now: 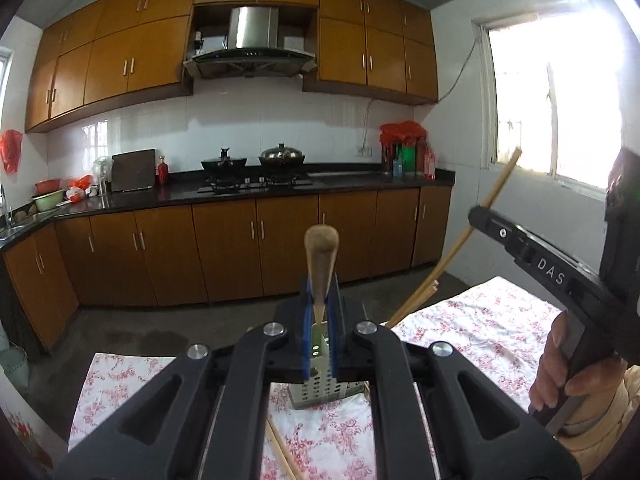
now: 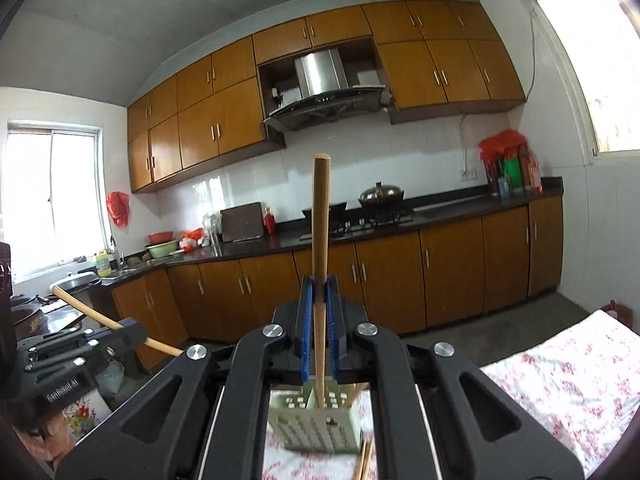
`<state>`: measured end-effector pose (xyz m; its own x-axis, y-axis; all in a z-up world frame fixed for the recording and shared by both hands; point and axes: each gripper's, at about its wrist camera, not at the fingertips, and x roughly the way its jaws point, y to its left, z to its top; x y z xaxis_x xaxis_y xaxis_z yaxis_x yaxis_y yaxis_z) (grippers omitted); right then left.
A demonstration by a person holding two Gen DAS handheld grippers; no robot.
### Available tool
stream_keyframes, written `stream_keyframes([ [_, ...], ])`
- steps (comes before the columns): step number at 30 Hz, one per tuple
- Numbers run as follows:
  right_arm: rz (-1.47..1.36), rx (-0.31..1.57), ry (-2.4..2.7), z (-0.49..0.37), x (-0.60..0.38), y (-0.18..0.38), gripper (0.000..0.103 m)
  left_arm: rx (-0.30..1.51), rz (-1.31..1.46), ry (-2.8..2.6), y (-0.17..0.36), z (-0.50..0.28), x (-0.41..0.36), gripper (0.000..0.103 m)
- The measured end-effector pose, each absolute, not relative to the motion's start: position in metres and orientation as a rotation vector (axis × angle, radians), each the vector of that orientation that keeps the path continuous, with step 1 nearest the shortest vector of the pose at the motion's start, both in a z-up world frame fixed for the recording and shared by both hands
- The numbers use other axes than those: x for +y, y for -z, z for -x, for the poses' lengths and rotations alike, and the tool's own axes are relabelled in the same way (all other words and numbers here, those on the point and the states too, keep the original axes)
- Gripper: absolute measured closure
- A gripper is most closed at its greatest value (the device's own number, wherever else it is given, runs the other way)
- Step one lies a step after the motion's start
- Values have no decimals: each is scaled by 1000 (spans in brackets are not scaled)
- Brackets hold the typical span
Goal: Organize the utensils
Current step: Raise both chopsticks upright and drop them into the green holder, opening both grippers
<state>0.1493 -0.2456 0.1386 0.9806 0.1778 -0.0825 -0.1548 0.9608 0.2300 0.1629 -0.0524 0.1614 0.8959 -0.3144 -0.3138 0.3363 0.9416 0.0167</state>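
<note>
My left gripper (image 1: 320,300) is shut on a wooden-handled utensil (image 1: 321,256) whose lower end goes into the perforated metal utensil holder (image 1: 320,390) on the floral tablecloth. My right gripper (image 2: 319,304) is shut on chopsticks (image 2: 321,240), held upright with their lower ends in the same holder (image 2: 316,424). In the left wrist view the right gripper (image 1: 476,216) comes in from the right with the chopsticks (image 1: 452,248) slanting down to the holder. In the right wrist view the left gripper (image 2: 132,330) shows at lower left with its wooden handle (image 2: 80,304).
Loose chopsticks (image 1: 282,452) lie on the floral cloth (image 1: 480,328) near the holder, also in the right wrist view (image 2: 364,460). Behind are wooden cabinets, a dark counter (image 1: 240,194) with stove and pots, a sink at left, and a window (image 1: 560,100) at right.
</note>
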Motion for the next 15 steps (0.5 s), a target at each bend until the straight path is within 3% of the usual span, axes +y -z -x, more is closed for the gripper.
stream_keyframes([
  [15, -203, 249, -165, -199, -229, -86, 95, 490, -100, 326, -107, -236, -76, 95],
])
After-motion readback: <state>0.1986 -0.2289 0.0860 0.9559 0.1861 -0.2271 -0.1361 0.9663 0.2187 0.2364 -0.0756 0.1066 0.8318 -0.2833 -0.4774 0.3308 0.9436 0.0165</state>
